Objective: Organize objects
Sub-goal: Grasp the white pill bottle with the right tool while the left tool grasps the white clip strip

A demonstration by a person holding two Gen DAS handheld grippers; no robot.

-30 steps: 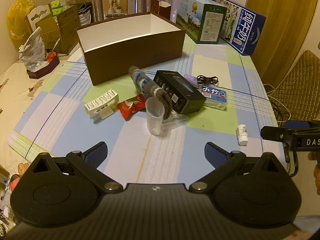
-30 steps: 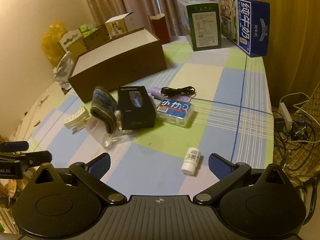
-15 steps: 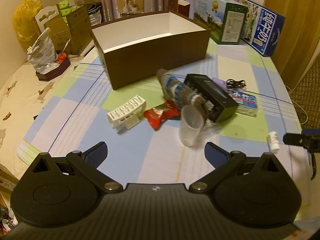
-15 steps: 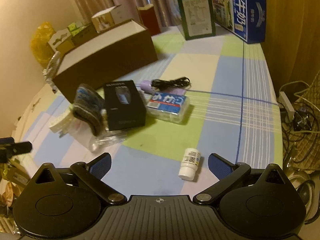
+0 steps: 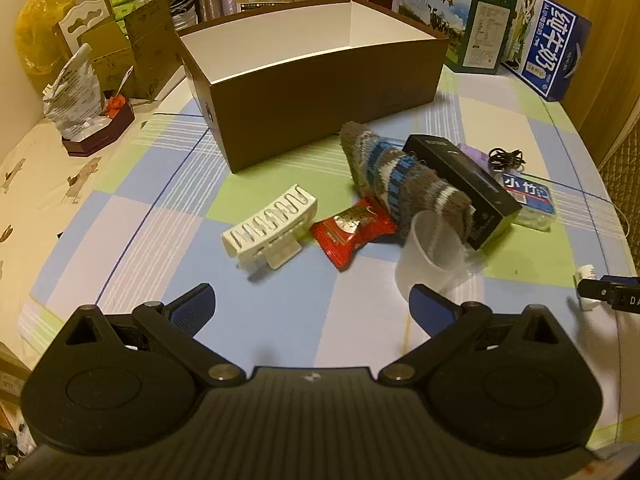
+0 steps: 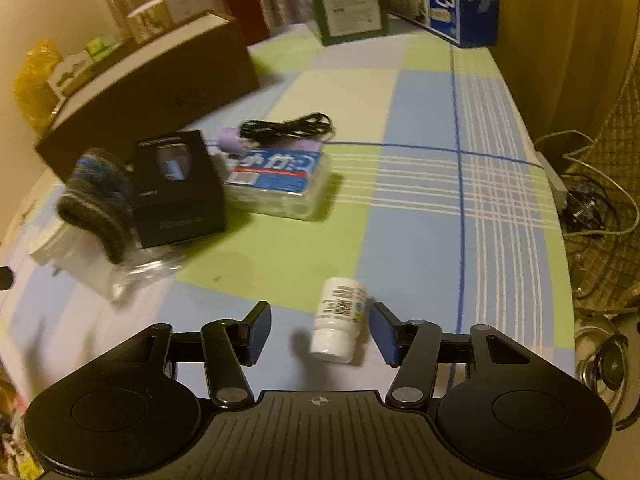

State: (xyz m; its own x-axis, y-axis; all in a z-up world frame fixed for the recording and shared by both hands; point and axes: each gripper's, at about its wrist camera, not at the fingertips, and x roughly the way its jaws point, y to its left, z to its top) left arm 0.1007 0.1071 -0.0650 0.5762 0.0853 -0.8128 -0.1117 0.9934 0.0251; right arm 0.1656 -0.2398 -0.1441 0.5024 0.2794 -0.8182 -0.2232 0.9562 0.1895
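- Left wrist view: the left gripper (image 5: 312, 306) hangs over the checked cloth surface (image 5: 168, 236), jaws wide apart with nothing between them; the ribbed blue pads (image 5: 192, 307) are bare.
- Just ahead sits a slotted white plastic clip (image 5: 269, 227), long axis running left-low to right-high, and beside it a crinkly red snack packet (image 5: 352, 230).
- A knitted grey-and-blue striped sock (image 5: 394, 178) lies rolled like a tube, pointing from the brown cardboard box (image 5: 320, 96) toward the camera, leaning on a matte black carton (image 5: 464, 184).
- A clear plastic cup (image 5: 430, 258) lies tipped over, mouth up and toward the sock.
- The brown box is open-topped, white inside.
- Right wrist view: the right gripper (image 6: 320, 330) has its jaws apart on either side of a small white pill bottle (image 6: 338, 320), not touching it as far as I can tell.
- The bottle lies on its side, cap toward the camera, long axis pretty much along the fingers.
- Further out: a soft clear tissue pack (image 6: 278, 182) with a blue label, and a coiled black cable (image 6: 288, 126) behind it.
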